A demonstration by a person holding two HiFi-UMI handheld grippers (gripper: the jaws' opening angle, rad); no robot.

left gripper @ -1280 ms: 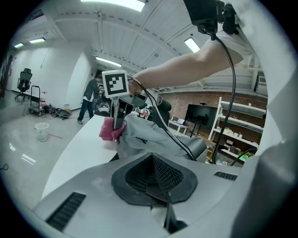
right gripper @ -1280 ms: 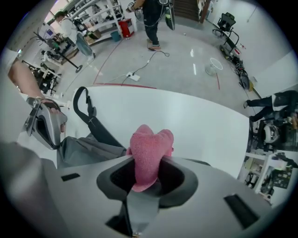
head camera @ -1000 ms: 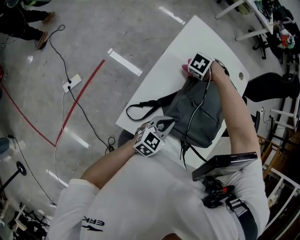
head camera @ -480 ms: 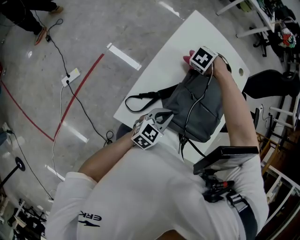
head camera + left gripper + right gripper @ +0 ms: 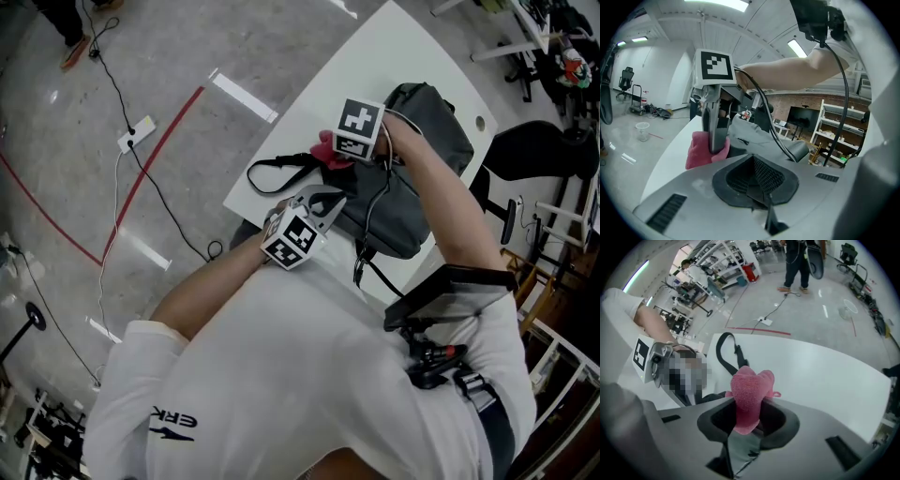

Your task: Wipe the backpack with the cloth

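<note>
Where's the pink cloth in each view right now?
Head view: cloth upper centre, beside the right gripper.
Left gripper view: left of centre, pinched by that gripper.
Right gripper view: centre, between its jaws.
Shared landmark: white table.

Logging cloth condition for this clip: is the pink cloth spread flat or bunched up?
Bunched: the cloth sticks up as a crumpled wad from the right gripper, jaws shut on it.

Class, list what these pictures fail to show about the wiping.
- Whether cloth touches backpack: head view, right hand-held gripper covers the spot.
- Middle of backpack: head view, right arm crosses it.
- Far end of table: head view, cut by top edge.
</note>
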